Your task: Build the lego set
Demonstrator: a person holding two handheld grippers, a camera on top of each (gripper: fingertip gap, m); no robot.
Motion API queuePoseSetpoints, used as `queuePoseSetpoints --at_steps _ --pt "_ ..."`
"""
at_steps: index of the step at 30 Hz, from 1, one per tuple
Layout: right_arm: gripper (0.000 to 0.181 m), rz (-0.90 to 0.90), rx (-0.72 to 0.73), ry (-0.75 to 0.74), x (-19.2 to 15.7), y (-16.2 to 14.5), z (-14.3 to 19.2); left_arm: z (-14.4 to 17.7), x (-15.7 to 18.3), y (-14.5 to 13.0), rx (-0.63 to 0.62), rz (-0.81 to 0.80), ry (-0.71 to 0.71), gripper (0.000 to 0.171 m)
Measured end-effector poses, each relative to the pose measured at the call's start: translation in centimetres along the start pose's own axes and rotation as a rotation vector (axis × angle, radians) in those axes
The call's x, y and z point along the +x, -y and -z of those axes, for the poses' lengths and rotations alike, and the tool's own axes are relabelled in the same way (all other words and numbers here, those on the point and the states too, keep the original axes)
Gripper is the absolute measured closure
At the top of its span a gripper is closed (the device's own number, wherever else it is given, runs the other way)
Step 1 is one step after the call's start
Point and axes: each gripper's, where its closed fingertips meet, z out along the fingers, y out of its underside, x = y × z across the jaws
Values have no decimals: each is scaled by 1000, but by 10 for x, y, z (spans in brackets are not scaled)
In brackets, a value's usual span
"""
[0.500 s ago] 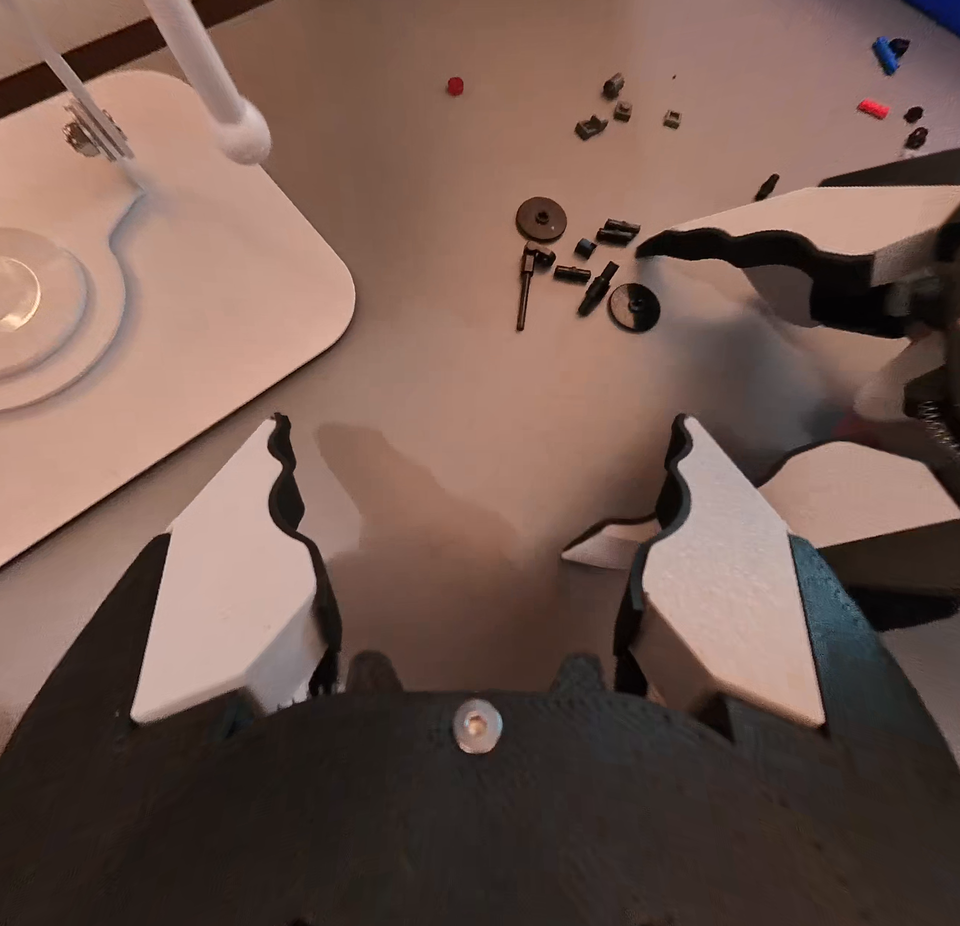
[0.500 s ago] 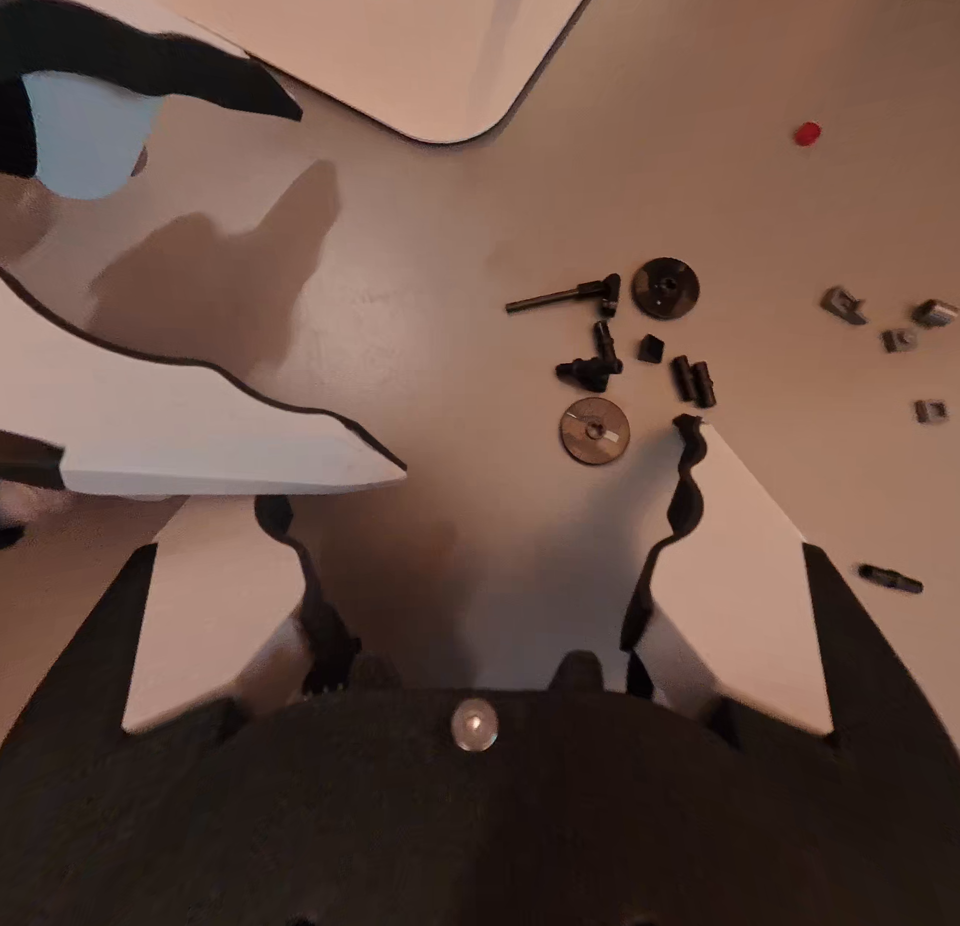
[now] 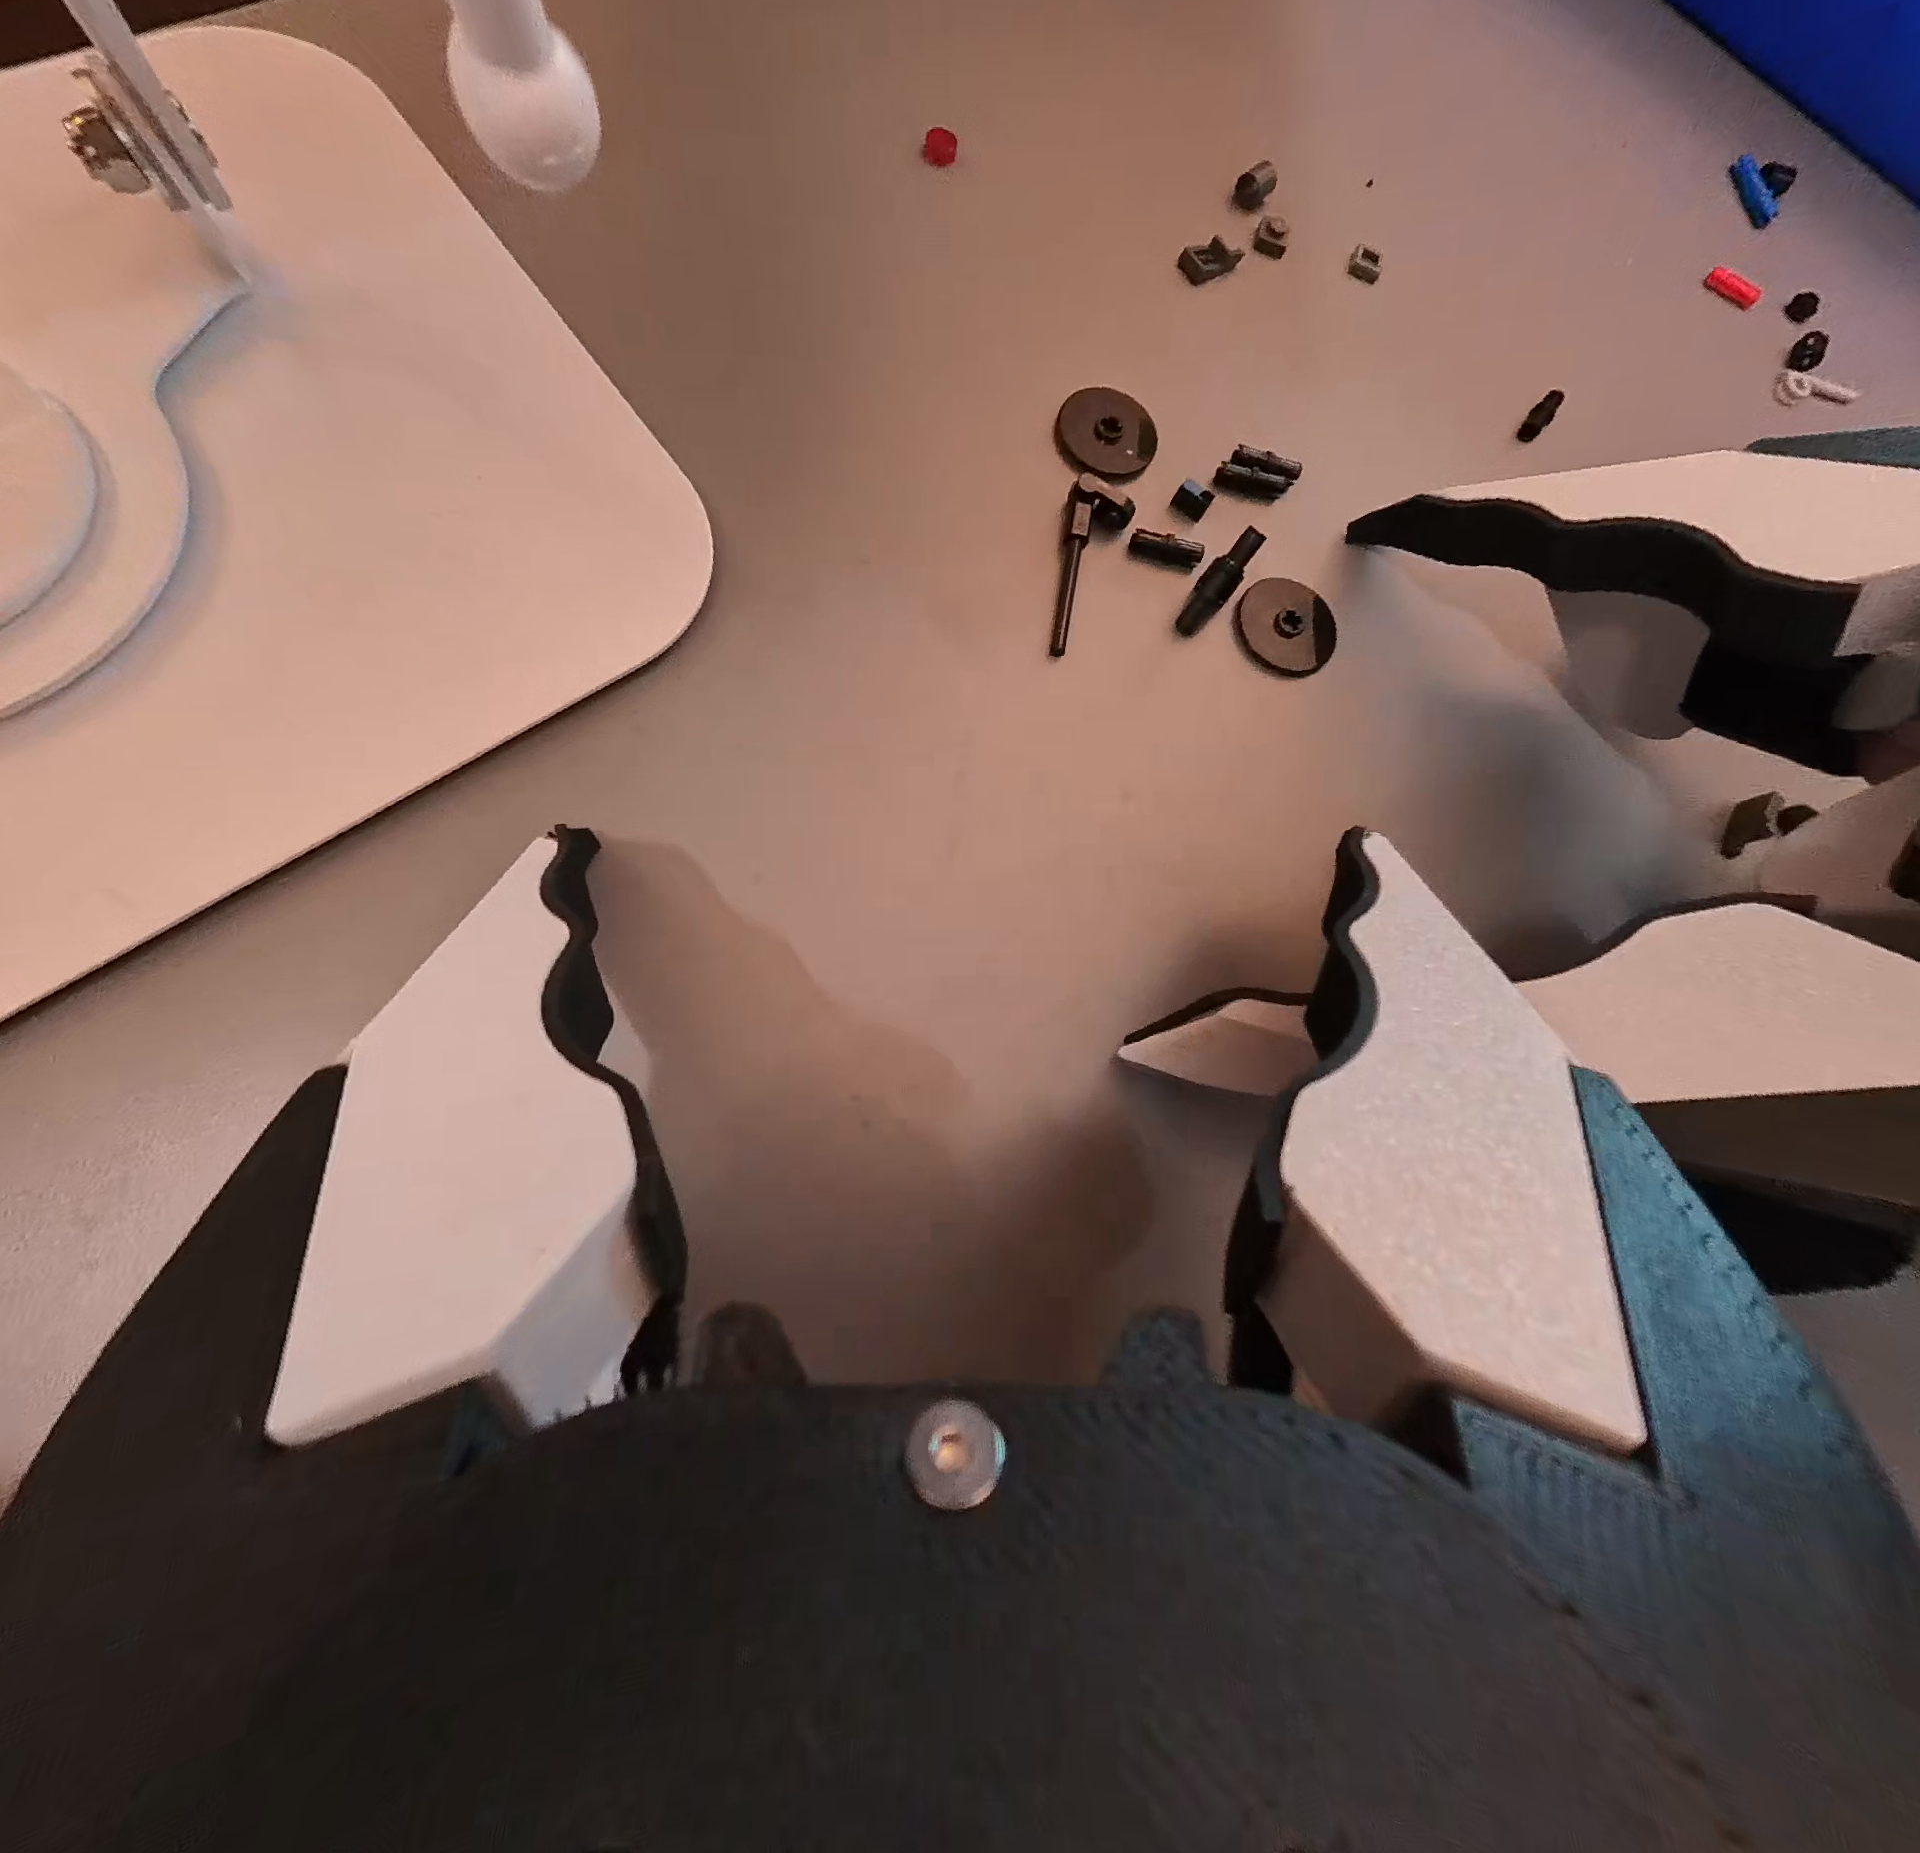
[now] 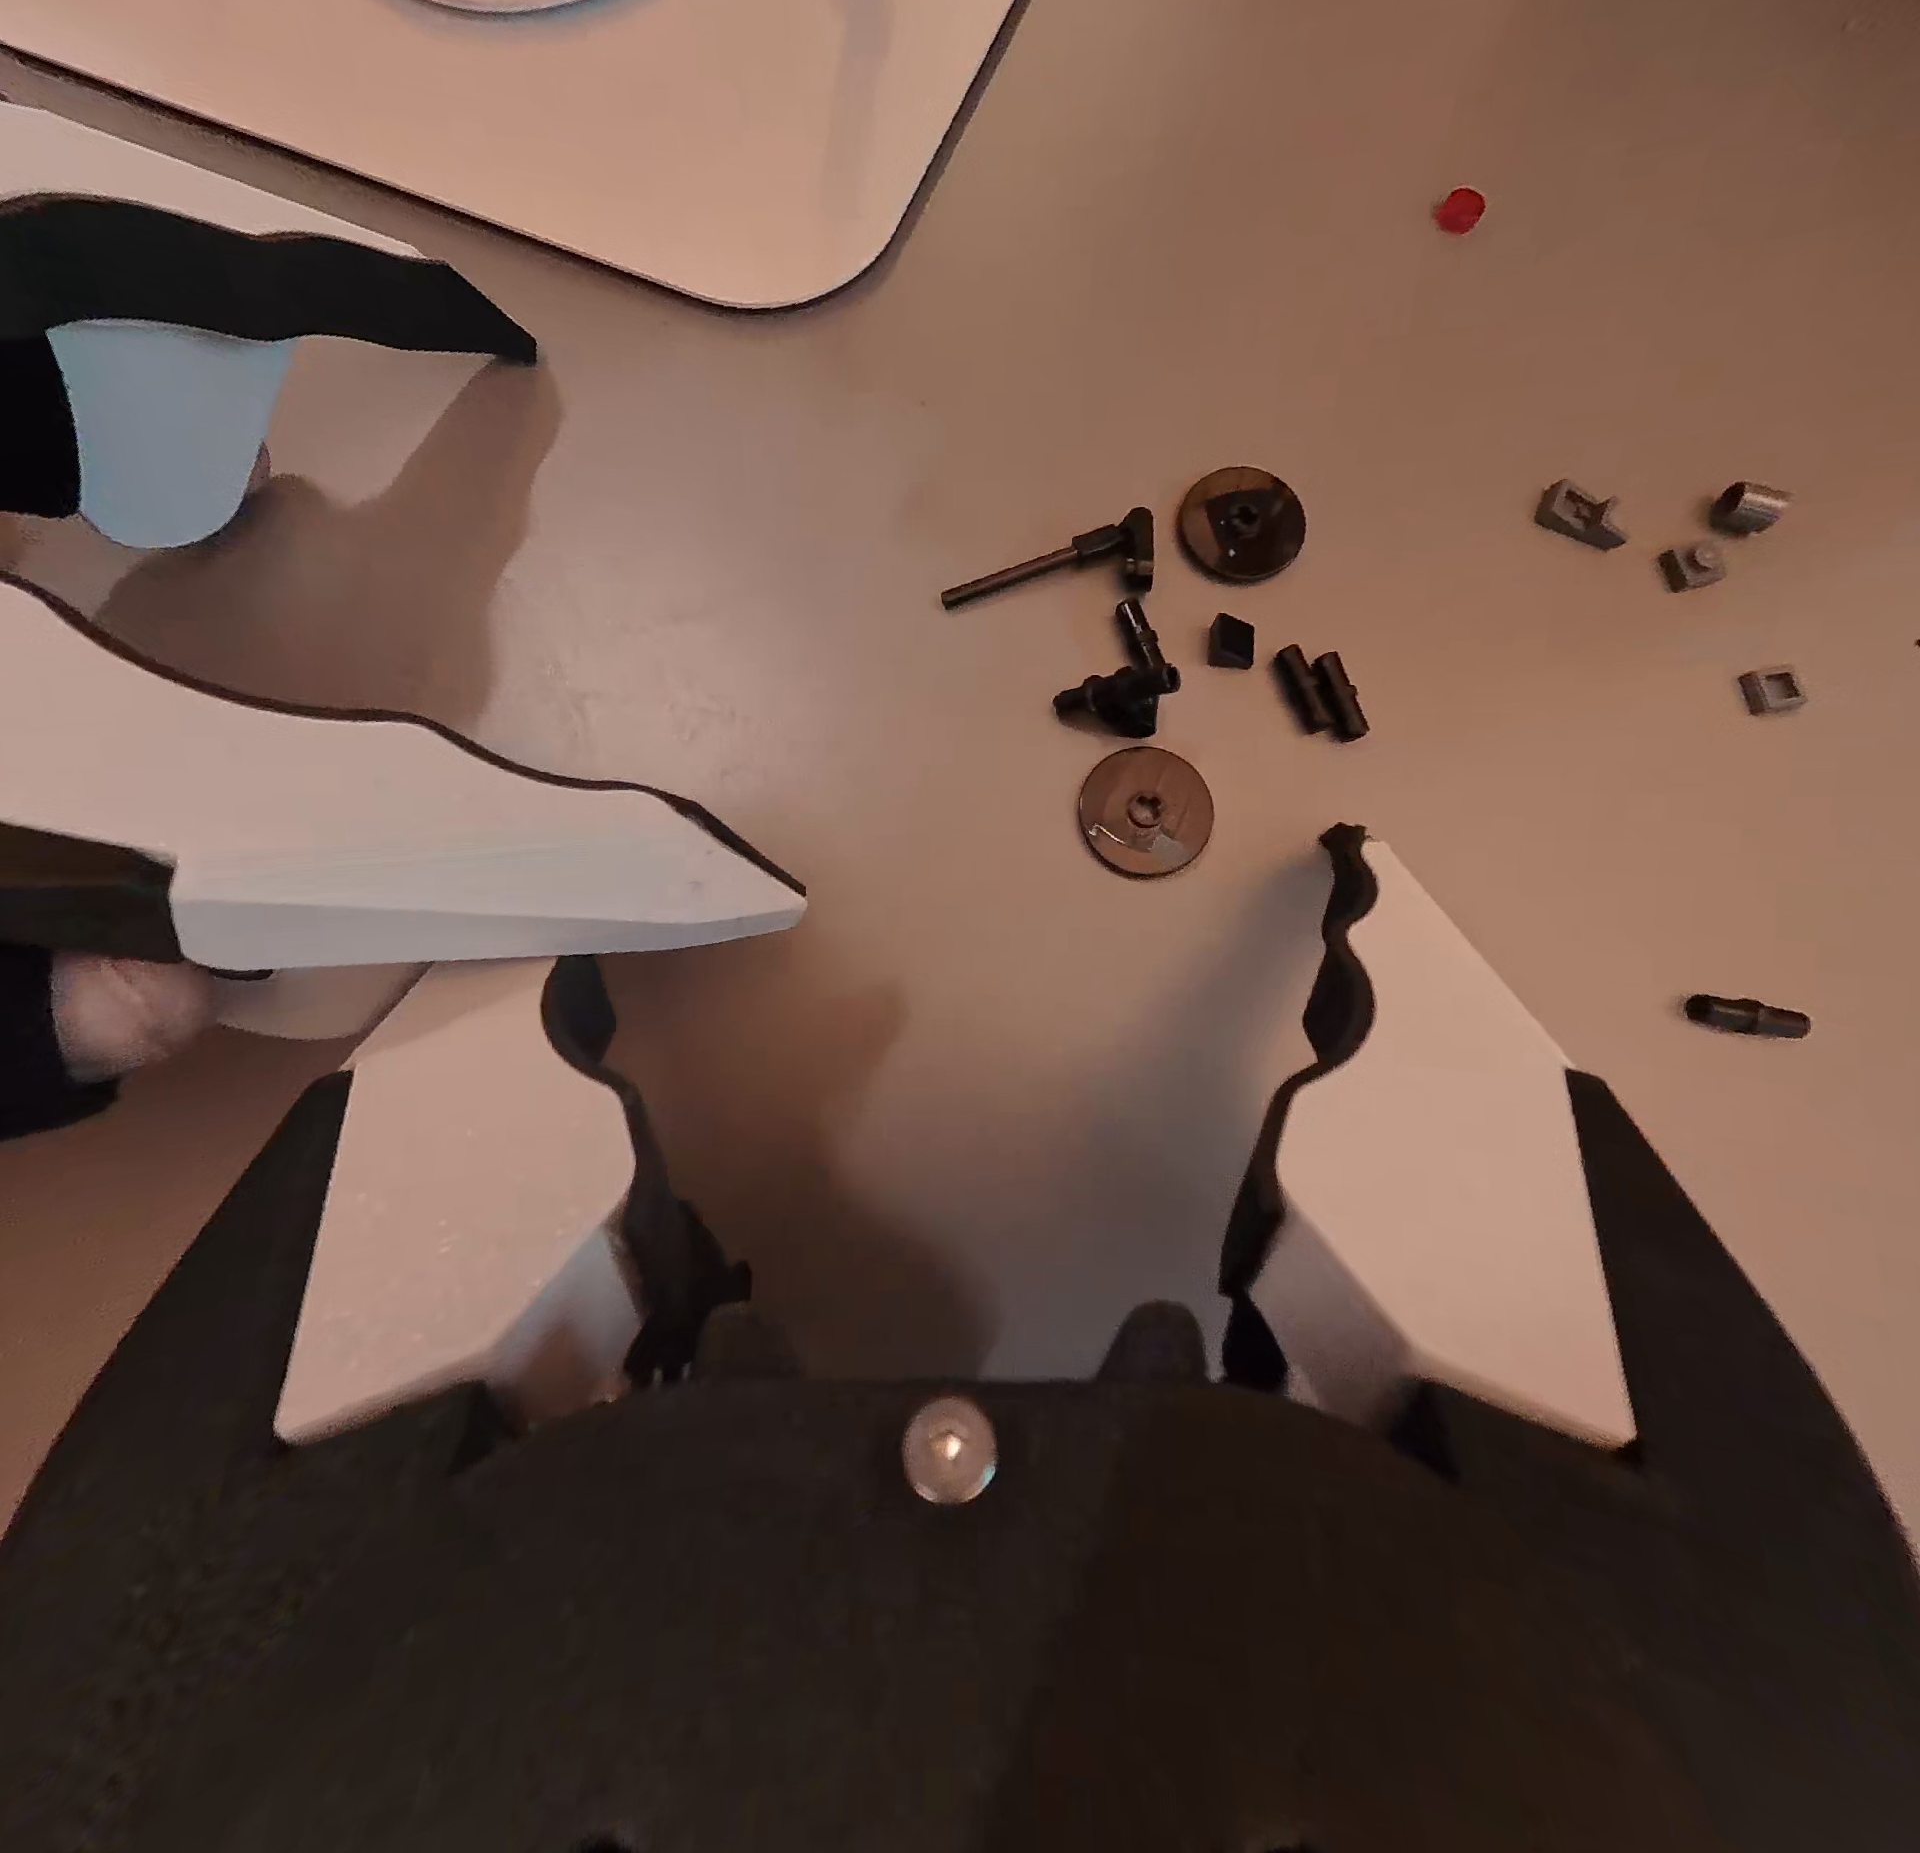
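Small black lego parts lie loose on the table: two round discs [image 3: 1108, 432] [image 3: 1286, 625], an axle with a connector [image 3: 1070, 572], and short pins [image 3: 1259, 470]. In the right wrist view the nearer disc [image 4: 1145, 811] lies just beyond my right fingertip, with the axle [image 4: 1049, 562] and pins [image 4: 1322, 691] farther off. My left gripper [image 3: 961, 847] is open and empty above bare table. My right gripper [image 4: 961, 899] is open and empty; it also shows at the right of the left wrist view [image 3: 1558, 556].
A white stand base [image 3: 343, 515] with a white post [image 3: 509, 68] takes the left. Several grey pieces [image 3: 1262, 234], a red stud [image 3: 940, 146], and blue and red pieces [image 3: 1754, 188] lie farther back. A blue surface [image 3: 1787, 47] is at the far right. From the right gripper's tips to the axle [image 4: 1049, 562] is close to 6 centimeters. Seen from the left wrist view [image 3: 1063, 564] as well.
Both grippers have shifted only slightly; the right gripper has drawn back a little from the black parts. Nothing was picked up.
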Motion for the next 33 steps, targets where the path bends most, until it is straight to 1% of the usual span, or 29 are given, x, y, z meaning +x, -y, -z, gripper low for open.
queuePoseSetpoints --at_steps 2,4,6,8,11,12,15,17,19,21,22,26,33 --pt "43 -2 -3 -1 1 0 0 0 -3 0 4 8 16 31" --pt "41 -7 -9 -7 3 -1 -1 0 -3 0 5 9 18 30" --pt "33 -33 -35 -29 8 -3 -1 -1 -5 0 8 20 33 30" --pt "34 -31 -29 -32 7 -4 1 -1 -6 0 5 24 48 30" --pt "35 -11 4 -56 6 -3 4 -2 -11 -1 -7 18 95 35" --pt "32 -17 4 -69 8 -4 4 -2 -12 -1 -10 17 111 38" --pt "31 -25 -1 -64 6 -6 5 -3 -16 -2 -17 14 146 44" --pt "38 -32 -4 -37 2 -7 6 -3 -17 -3 -26 4 162 46" --pt "39 -36 -7 -43 3 -8 6 -4 -17 -3 -30 -1 165 45" --pt "27 -65 -22 -65 9 -12 7 -4 -16 -3 -34 -7 166 44" --pt "26 -76 -25 -69 11 -13 7 -5 -16 -4 -39 -14 168 42" --pt "26 -76 -25 -70 13 -14 8 -7 -16 -5 -58 -35 178 38" --pt "26 -76 -25 -70 13 -14 8 -5 -17 -3 -34 -3 159 38"
